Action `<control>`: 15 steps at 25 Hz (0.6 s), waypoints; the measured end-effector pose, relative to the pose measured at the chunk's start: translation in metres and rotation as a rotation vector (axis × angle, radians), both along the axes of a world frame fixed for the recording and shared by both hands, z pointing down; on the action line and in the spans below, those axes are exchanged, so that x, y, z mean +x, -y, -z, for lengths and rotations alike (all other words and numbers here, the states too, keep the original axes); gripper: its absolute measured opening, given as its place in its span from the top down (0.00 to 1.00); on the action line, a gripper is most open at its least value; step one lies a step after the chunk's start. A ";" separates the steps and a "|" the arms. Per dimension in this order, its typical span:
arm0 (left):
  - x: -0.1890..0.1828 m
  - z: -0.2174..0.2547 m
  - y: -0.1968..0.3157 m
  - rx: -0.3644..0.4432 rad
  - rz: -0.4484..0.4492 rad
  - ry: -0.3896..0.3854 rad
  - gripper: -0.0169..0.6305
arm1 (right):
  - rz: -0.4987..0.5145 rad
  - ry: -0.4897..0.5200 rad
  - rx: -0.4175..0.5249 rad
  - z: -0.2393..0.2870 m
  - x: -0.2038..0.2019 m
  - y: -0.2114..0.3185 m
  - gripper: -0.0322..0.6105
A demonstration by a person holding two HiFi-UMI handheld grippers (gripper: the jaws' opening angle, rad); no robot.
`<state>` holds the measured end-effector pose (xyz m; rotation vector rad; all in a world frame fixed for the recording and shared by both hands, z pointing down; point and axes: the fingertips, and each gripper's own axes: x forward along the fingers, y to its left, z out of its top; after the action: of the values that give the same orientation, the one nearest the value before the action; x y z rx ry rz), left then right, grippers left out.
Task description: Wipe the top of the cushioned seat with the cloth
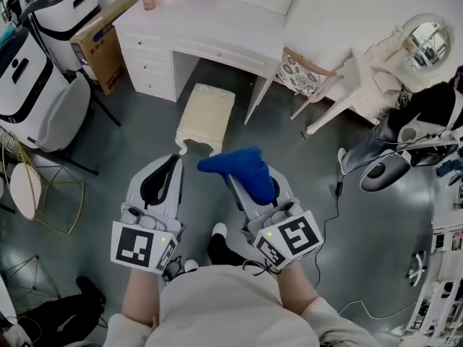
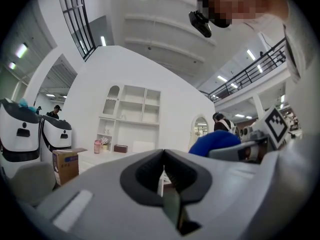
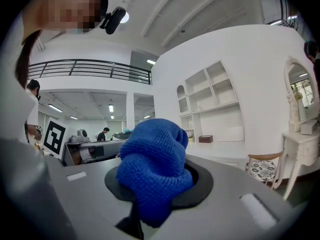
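The cushioned seat [image 1: 207, 116] is a cream stool on the grey floor in front of a white desk, ahead of both grippers. A blue knitted cloth [image 1: 239, 168] bulges from my right gripper [image 1: 233, 179], which is shut on it; the same cloth [image 3: 156, 169] fills the middle of the right gripper view. My left gripper [image 1: 172, 166] is held level beside the right one, near the stool's front leg, its jaws closed together with nothing between them [image 2: 163, 176]. Both grippers are raised well above the seat. The blue cloth [image 2: 215, 143] also shows in the left gripper view.
A white desk [image 1: 206, 26] with drawers stands behind the stool. A patterned chair [image 1: 302, 74] is to its right, a cardboard box [image 1: 101, 40] and white machines [image 1: 32, 85] to the left. A cable [image 1: 334, 215] trails on the floor at right. A wire-frame chair [image 1: 32, 190] stands at far left.
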<state>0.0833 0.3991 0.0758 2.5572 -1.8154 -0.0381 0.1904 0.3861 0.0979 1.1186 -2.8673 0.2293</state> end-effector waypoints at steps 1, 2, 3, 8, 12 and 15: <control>0.001 0.000 0.009 0.000 0.005 0.001 0.97 | 0.003 0.002 -0.002 -0.001 0.002 0.010 0.77; 0.002 -0.001 0.017 -0.001 0.011 0.003 0.97 | 0.008 0.004 -0.003 -0.001 0.004 0.019 0.76; 0.003 -0.003 0.024 -0.002 0.017 0.003 0.97 | 0.014 0.005 -0.003 -0.003 0.006 0.027 0.76; 0.019 -0.001 0.061 0.012 0.045 0.010 0.97 | 0.047 0.006 -0.005 -0.008 0.022 0.063 0.76; 0.031 0.001 0.086 0.015 0.057 0.015 0.97 | 0.058 0.014 -0.003 -0.009 0.033 0.090 0.77; 0.032 -0.001 0.098 0.002 0.065 0.022 0.97 | 0.061 0.020 -0.010 -0.011 0.037 0.104 0.76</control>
<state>0.1149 0.3009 0.0769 2.5095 -1.9063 -0.0126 0.2270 0.2817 0.1089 1.0312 -2.9088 0.2531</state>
